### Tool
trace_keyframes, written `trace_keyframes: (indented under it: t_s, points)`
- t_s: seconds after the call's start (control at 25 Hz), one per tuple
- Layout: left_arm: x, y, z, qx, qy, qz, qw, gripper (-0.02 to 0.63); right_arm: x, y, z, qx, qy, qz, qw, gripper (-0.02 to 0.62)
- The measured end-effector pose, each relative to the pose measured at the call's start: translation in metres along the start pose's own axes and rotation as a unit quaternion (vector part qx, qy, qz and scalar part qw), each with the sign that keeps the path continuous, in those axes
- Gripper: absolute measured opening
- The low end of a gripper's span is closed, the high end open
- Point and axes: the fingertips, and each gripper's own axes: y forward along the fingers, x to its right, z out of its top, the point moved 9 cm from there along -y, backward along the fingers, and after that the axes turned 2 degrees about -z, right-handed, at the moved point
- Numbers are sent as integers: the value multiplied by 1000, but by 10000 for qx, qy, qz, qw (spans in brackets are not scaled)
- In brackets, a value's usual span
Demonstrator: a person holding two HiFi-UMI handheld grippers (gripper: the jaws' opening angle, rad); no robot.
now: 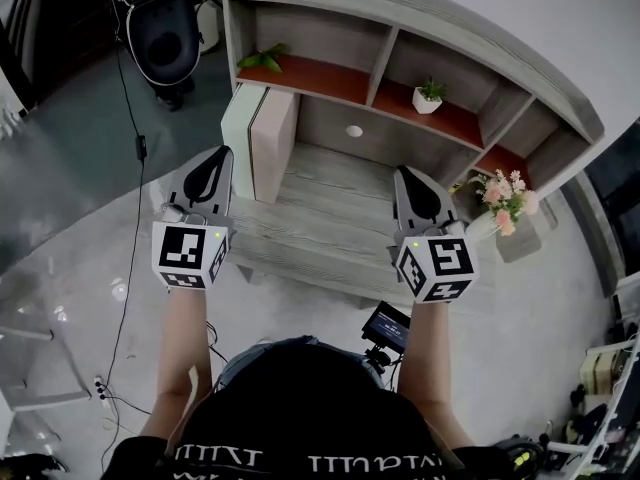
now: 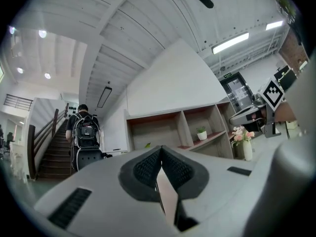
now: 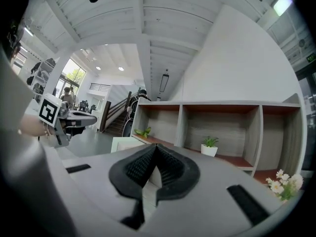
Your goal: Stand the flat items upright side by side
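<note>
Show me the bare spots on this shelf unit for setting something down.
The wooden ledge is bare between the two upright flat items at its left end and the vase of flowers at the right. The potted plant's cubby has room beside it. Only the left end is crowded.

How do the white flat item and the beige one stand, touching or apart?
Touching. The head view shows the white flat item and the beige flat item upright, faces flush, with no gap along their seam.
</note>
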Motion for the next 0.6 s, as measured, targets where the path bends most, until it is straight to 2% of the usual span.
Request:
trace_keyframes:
  t_s: [0.6]
  points:
    - [-5,-9,-7,13,-75,-1,10000,14,4,-19,0,41,33,-414,9991,14]
